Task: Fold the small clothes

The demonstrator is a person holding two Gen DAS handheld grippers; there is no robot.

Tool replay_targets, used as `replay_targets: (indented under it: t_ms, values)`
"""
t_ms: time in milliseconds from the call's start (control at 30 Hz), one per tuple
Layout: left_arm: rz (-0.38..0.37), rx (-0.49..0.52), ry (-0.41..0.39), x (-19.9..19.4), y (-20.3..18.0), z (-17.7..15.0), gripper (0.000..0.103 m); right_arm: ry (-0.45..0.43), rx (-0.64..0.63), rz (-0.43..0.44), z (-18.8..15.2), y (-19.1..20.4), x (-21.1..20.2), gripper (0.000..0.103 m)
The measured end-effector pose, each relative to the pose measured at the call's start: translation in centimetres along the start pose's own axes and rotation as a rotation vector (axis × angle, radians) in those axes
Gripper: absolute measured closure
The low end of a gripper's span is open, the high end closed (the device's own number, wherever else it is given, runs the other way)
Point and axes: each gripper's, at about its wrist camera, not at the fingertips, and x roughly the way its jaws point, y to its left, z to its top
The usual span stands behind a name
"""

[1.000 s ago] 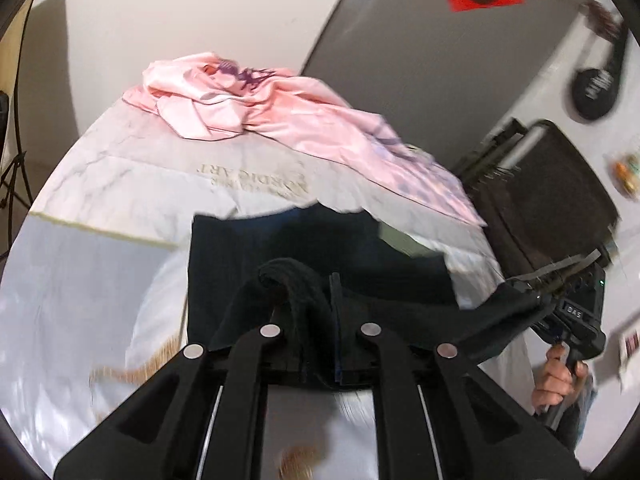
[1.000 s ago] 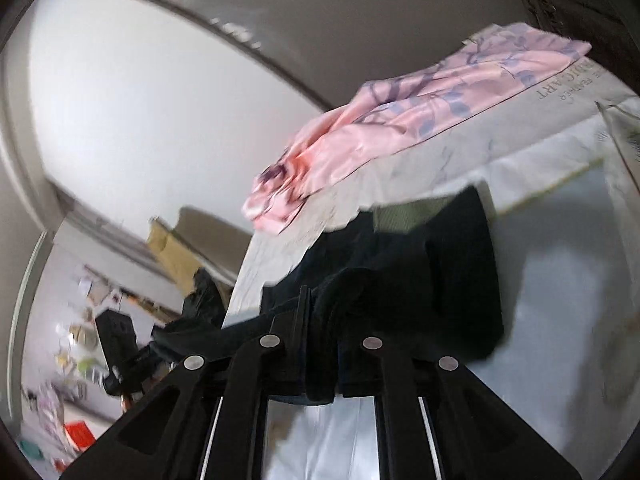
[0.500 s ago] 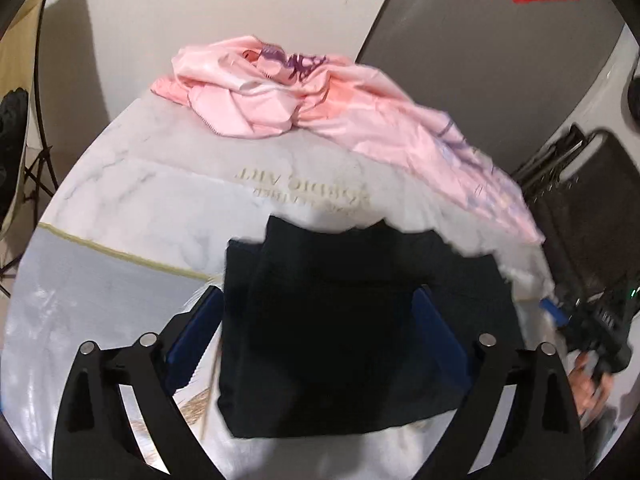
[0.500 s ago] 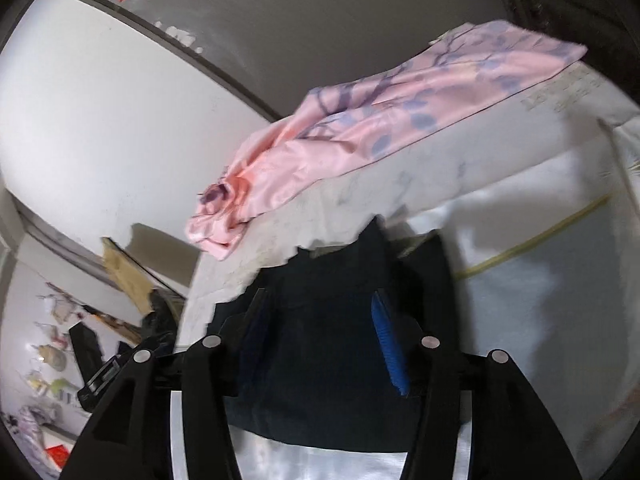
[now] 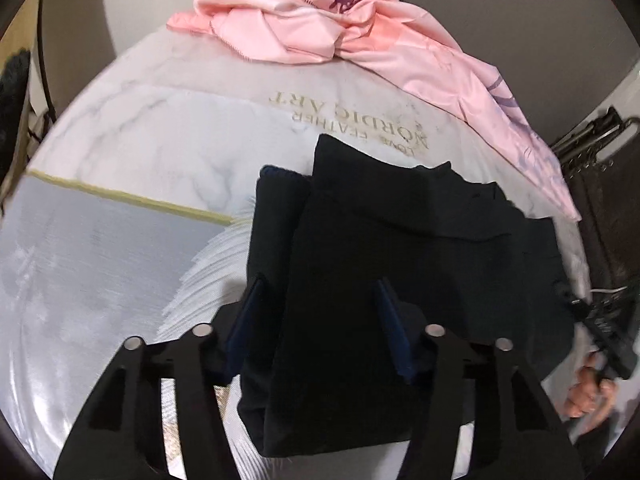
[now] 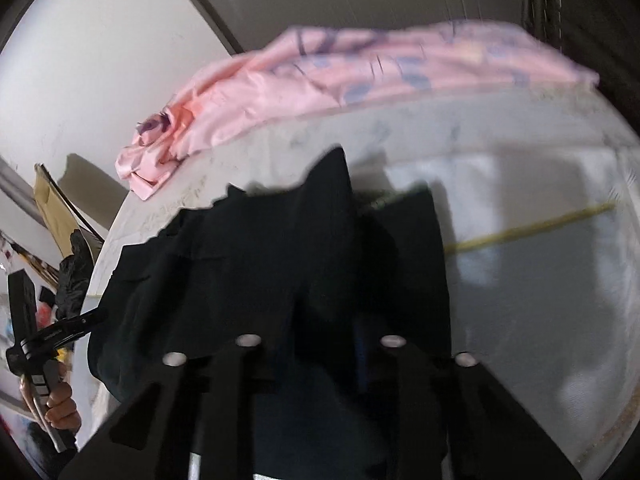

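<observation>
Left wrist view: dark navy garment (image 5: 400,248) lies on the marble-print table cover (image 5: 132,132), already doubled over, one layer stepped over another along its left edge. Left gripper (image 5: 320,312) hangs over the near half with its blue-padded fingers (image 5: 248,316) spread apart, holding nothing. Judged step: fold just laid down and released. Next move probably calls for a fresh pinch on a near edge or corner for the next fold, or for smoothing. Pink printed garment (image 5: 320,28) sits crumpled at the far end, apart from the dark one, not yet folded. A hand (image 5: 588,392) on the other tool's handle shows at the right edge.

Right wrist view: blurred. Right gripper (image 6: 320,320) points across the same dark garment from its other side. The finger ends merge with the dark cloth, so I cannot tell whether the jaws are apart or pinching fabric. The hand gripping the left tool's handle (image 6: 60,404) shows low left.
</observation>
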Motion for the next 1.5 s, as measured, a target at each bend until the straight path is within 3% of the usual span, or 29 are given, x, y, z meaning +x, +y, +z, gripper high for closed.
replay_targets:
  t_ms: [100, 133, 233, 367, 433, 500, 600, 667, 700, 733, 767, 833, 900, 967, 1033, 1133, 1167, 1267, 1300, 1400, 1500]
  values:
    - [0.111, 0.05, -0.036, 0.1, -0.6, -0.5, 0.087, -0.101, -0.034, -0.029, -0.2, 1.0, -2.5, 0.092]
    - [0.157, 0.068, -0.039, 0.5, -0.7, -0.8, 0.087, -0.108, -0.036, -0.054, -0.3, 0.9, -2.5, 0.093]
    - [0.224, 0.093, -0.053, 1.2, -1.2, -1.4, 0.084, -0.02, -0.01, -0.133, -1.1, -0.4, 0.4, 0.093]
    - [0.335, 0.127, -0.117, -0.9, -3.2, -1.7, 0.083, -0.061, -0.003, -0.187, -1.2, -0.2, -0.6, 0.089]
    - [0.332, 0.143, -0.201, -3.2, -4.4, -2.0, 0.083, -0.17, -0.042, -0.237, -1.2, 1.5, -3.0, 0.089]
    - [0.277, 0.171, -0.244, -4.4, -6.3, -2.2, 0.07, -0.227, -0.139, -0.211, -1.3, 4.3, -4.0, 0.087]
    - [0.189, 0.25, -0.218, -3.3, -10.1, -3.0, 0.065, -0.161, -0.231, -0.115, -1.8, 8.6, -2.2, 0.087]
    - [0.208, 0.311, -0.182, -1.1, -12.2, -3.9, 0.063, -0.1, -0.251, -0.097, -2.6, 10.0, 0.0, 0.088]
    - [0.253, 0.334, -0.132, 1.3, -12.8, -4.5, 0.062, -0.034, -0.244, -0.096, -3.1, 10.0, 1.8, 0.088]
    - [0.28, 0.328, -0.11, 2.8, -12.7, -4.9, 0.063, 0.028, -0.228, -0.099, -3.5, 9.9, 3.4, 0.086]
    - [0.304, 0.319, -0.178, 2.7, -12.6, -5.5, 0.06, -0.006, -0.218, -0.092, -4.0, 9.5, 3.8, 0.086]
    - [0.314, 0.332, -0.176, 2.4, -12.6, -5.7, 0.059, -0.01, -0.221, -0.089, -4.1, 9.3, 3.4, 0.086]
    - [0.279, 0.284, -0.139, 1.0, -12.1, -5.4, 0.06, -0.013, -0.171, -0.107, -4.2, 9.0, 2.0, 0.087]
    - [0.239, 0.248, -0.182, -0.5, -11.9, -5.9, 0.06, -0.091, -0.168, -0.09, -5.2, 9.1, -0.6, 0.082]
    - [0.252, 0.199, -0.22, -1.6, -11.0, -7.0, 0.049, -0.112, -0.146, -0.094, -6.4, 8.5, -1.6, 0.074]
    - [0.249, 0.158, -0.179, -0.2, -9.8, -8.8, 0.044, -0.097, -0.093, -0.09, -8.2, 7.0, -1.6, 0.079]
    - [0.292, 0.207, -0.222, -0.3, -10.4, -9.6, 0.044, -0.098, -0.136, -0.12, -8.4, 7.4, -1.6, 0.08]
    - [0.41, 0.287, -0.246, 0.0, -12.2, -10.2, 0.044, -0.111, -0.191, -0.187, -8.6, 8.5, -1.4, 0.081]
    - [0.407, 0.273, -0.24, -0.3, -12.3, -10.1, 0.046, -0.132, -0.175, -0.19, -8.8, 8.6, -2.0, 0.081]
    - [0.287, 0.214, -0.262, -2.2, -11.3, -10.3, 0.045, -0.159, -0.238, -0.168, -9.2, 10.0, -2.9, 0.078]
    - [0.32, 0.205, -0.231, -0.7, -10.6, -10.1, 0.036, -0.082, -0.208, -0.152, -9.2, 9.2, -0.6, 0.077]
